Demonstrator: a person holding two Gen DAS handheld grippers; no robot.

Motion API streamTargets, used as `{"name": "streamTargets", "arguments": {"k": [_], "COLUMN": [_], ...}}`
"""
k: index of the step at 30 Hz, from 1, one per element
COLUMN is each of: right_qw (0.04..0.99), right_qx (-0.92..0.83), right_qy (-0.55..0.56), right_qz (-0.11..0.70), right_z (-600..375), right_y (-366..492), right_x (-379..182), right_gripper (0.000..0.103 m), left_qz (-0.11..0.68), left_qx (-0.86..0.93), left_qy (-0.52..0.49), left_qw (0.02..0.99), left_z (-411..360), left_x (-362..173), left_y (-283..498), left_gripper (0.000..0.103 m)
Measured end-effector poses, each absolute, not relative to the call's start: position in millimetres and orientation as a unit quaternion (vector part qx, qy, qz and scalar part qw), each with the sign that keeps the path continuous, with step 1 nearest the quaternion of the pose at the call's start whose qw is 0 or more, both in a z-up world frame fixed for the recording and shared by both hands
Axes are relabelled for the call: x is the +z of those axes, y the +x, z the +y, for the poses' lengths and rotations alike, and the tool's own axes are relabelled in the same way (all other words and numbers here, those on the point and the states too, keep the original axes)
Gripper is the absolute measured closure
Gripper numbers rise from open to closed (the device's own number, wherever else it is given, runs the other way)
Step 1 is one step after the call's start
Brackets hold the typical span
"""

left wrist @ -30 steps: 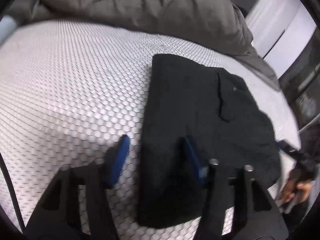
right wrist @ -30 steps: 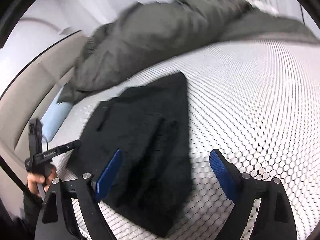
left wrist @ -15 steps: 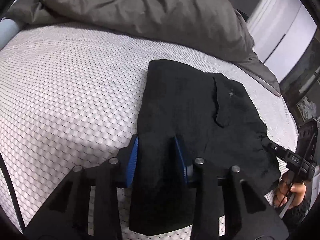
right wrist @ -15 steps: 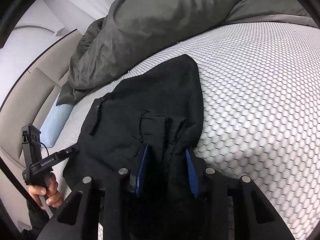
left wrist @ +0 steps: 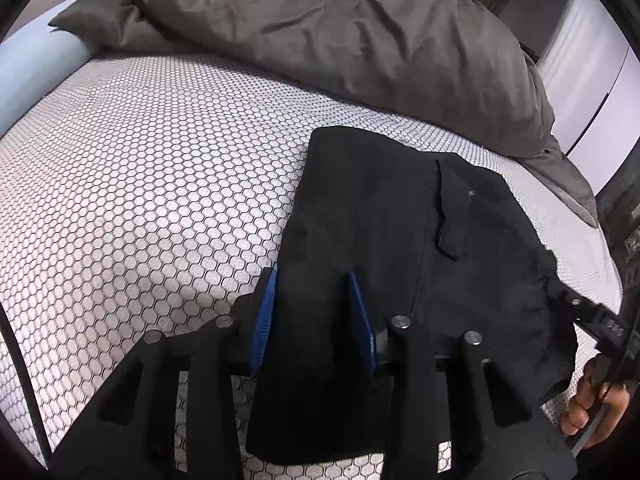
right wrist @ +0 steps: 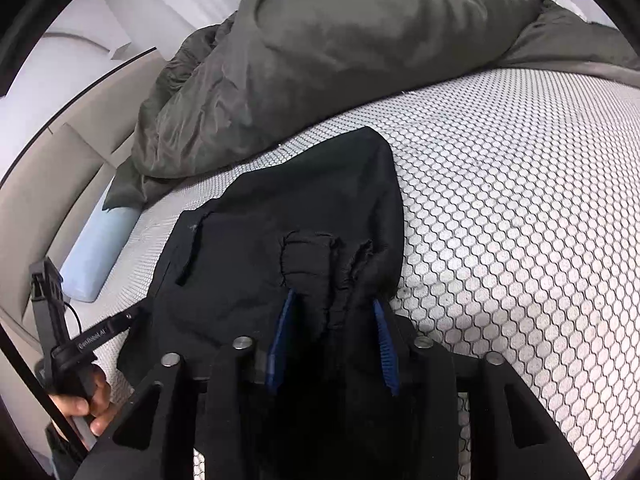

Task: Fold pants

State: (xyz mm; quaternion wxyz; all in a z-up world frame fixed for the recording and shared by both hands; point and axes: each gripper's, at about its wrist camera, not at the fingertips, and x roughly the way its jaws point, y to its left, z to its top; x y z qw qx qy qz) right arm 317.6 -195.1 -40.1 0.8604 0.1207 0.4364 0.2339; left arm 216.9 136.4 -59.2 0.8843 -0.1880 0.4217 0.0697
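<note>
The black pants [left wrist: 400, 216] lie folded on the white honeycomb-patterned mattress [left wrist: 152, 184]. My left gripper [left wrist: 314, 286] is shut on the pants' near left edge, cloth bunched between its blue pads [left wrist: 264, 316]. My right gripper [right wrist: 334, 304] is shut on the pants' [right wrist: 288, 208] near right edge, with a gathered hem sticking up between its blue pads [right wrist: 282, 328]. Each view shows the other gripper and the hand holding it at the frame's edge.
A rumpled grey duvet [left wrist: 340, 28] is heaped along the far side of the mattress and also shows in the right wrist view [right wrist: 340, 48]. A light blue bolster [left wrist: 32, 76] lies at the far left. Pale wall panels [left wrist: 592, 80] stand at the right.
Both grippers were open over the pants one second ago. They have closed on the near edge, one at each side, and lifted the cloth a little.
</note>
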Motion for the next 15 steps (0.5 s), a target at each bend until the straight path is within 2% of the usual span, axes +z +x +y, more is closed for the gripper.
{"name": "streamTargets", "arguments": {"k": [3,4,5,6,7,12,15], "right_qw": [0.869,0.873,0.877,0.881,0.882,0.869,0.853], "right_qx": [0.226,0.222,0.220,0.221,0.228,0.304,0.319], "right_qy": [0.130,0.132,0.133,0.132,0.129,0.101,0.097], "right_qz": [0.420,0.414,0.405,0.396,0.391,0.376,0.401], "right_z": [-210,-215,-220,-224,-225,-210,-200], "right_y": [303,296,287,277,270,239,237], "right_x": [-31,-28,-25,-22,-20,-13,-23], "right_gripper": [0.046,0.038,0.034,0.032,0.032,0.033,0.041], "left_qz": [0.415,0.410,0.404,0.399,0.393,0.404,0.418], "left_qx": [0.081,0.081,0.075,0.070,0.064,0.061,0.066], "left_qy": [-0.188,-0.186,-0.179,-0.170,-0.152,-0.092,-0.091], "left_qw": [0.886,0.889,0.894,0.898,0.905,0.908,0.901], "left_z": [132,130,127,125,117,100,102], "left_x": [-50,-46,-41,-40,-37,-43,-53], "left_y": [201,194,186,181,174,174,175], "left_gripper": [0.069,0.064,0.059,0.043,0.034,0.034,0.034]}}
